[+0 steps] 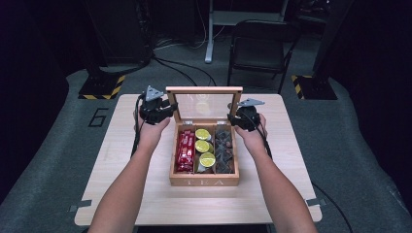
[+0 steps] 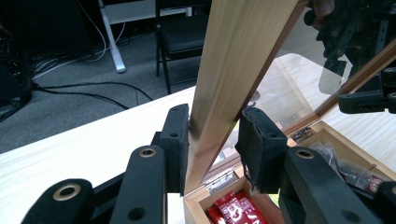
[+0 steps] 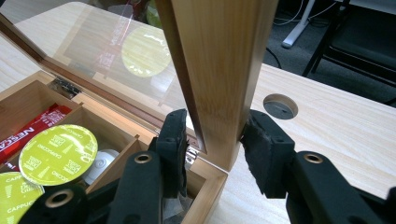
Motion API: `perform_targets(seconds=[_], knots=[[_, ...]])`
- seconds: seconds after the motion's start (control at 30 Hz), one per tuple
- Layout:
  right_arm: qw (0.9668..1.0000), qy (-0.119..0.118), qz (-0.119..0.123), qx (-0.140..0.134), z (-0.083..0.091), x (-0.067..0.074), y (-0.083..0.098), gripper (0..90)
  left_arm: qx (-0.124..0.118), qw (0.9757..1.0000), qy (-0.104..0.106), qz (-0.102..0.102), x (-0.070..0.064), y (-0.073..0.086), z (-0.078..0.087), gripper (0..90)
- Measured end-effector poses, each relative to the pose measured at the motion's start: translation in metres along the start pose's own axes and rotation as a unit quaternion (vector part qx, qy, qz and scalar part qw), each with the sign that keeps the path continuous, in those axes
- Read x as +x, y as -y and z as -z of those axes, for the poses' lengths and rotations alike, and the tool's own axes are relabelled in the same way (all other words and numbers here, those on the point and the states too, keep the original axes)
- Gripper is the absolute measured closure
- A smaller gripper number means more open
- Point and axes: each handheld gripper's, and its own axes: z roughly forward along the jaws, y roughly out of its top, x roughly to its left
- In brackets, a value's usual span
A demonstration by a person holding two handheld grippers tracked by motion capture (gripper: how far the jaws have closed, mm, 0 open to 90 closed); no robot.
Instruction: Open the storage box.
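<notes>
A light wooden tea box [image 1: 204, 181] with "TEA" on its front wall sits at the middle of the pale wooden counter [image 1: 126, 189], its glass-paned wooden lid [image 1: 204, 89] standing raised on the hinges at the back edge.

The left gripper [image 1: 171, 108] sits at the lid's left frame post. In the left gripper view its fingers [image 2: 180, 140] are narrowed around that post: the left pad lies flat against the wood, while the right pad [image 2: 257, 144] sits on the pane side, close to the frame; whether it presses cannot be told for sure. The grip looks closed on the lid frame.

The right gripper [image 1: 232, 119] is at the lid's right frame post. In the right gripper view its fingers [image 3: 173, 140] clasp the lower end of the post just above the box's back corner, the right pad [image 3: 261, 144] touching the outer face of the wood and the left pad on the inner side beside the small metal hinge [image 3: 192, 154].

Inside the box, three compartments run side by side: red sachets [image 1: 185, 151] on the left, round capsules with yellow-green lids [image 1: 202, 145] in the middle, dark wrapped packets [image 1: 224, 148] on the right. A round cable hole [image 3: 280, 106] is cut in the counter beyond the right post
</notes>
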Motion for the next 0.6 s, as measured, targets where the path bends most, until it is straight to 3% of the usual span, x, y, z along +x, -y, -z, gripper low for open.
perform_targets(seconds=[0.27, 0.5, 0.6], knots=[[0.9999, 0.004, 0.0, 0.01, -0.0029, -0.0001, 0.0012, 61.5, 0.009, 0.9999, -0.006, -0.005, -0.0006, 0.0007, -0.0036, 63.9], [0.9999, 0.003, -0.003, 0.016, -0.005, -0.0016, 0.0025, 63.3, 0.005, 1.0, -0.004, 0.007, 0.0013, 0.0018, -0.0069, 63.6], [0.9998, 0.004, -0.003, 0.019, -0.0059, -0.0013, 0.0028, 63.3, 0.011, 0.9999, -0.006, 0.0, 0.0004, 0.0023, -0.0089, 62.4]])
